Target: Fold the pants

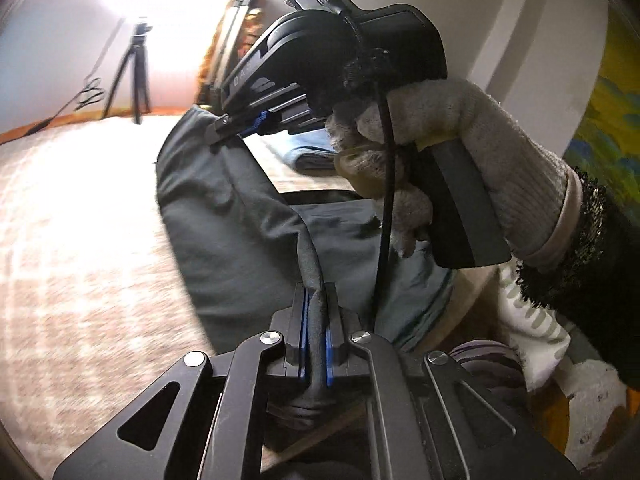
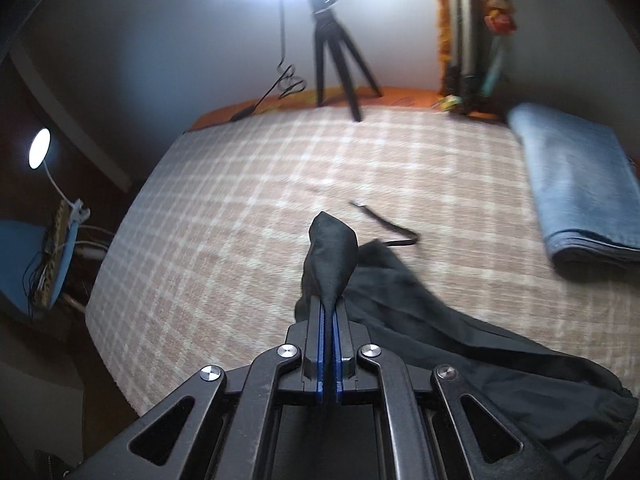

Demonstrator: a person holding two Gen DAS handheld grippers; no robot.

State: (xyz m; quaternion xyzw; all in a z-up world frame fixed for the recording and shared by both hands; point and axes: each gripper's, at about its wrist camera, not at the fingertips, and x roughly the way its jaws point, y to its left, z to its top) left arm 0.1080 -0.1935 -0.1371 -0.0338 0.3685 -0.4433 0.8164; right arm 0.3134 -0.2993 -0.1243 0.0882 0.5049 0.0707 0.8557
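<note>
Bed: we see a bed (image 2: pixel 248 184) under a pale checked cover, filling most of both views, with an orange edge at its far side.
Pants: our dark pants (image 2: pixel 440 320) lie on the near right part of the bed in the right wrist view, lifted at two bunched spots, the rest trailing off to the right edge; a thin dark drawstring (image 2: pixel 384 224) lies just beyond them on the cover.
Folded jeans: a folded blue pair (image 2: pixel 580 192) rests at the far right of the bed, apart from the pants.
Tripod: a black tripod (image 2: pixel 336 52) stands at the far edge under a bright lamp.
Gloved hand: a hand in a grey knit glove (image 1: pixel 460 148) grips the handle of the right gripper.
Right gripper: our right gripper (image 2: pixel 329 316) has its fingers pressed together on a tuft of the pants, which sticks up beyond the tips.
Left gripper: our left gripper (image 1: pixel 316 320) pinches a rolled ridge of the pants between its blue-lined fingers, near the bottom of its own view.
</note>
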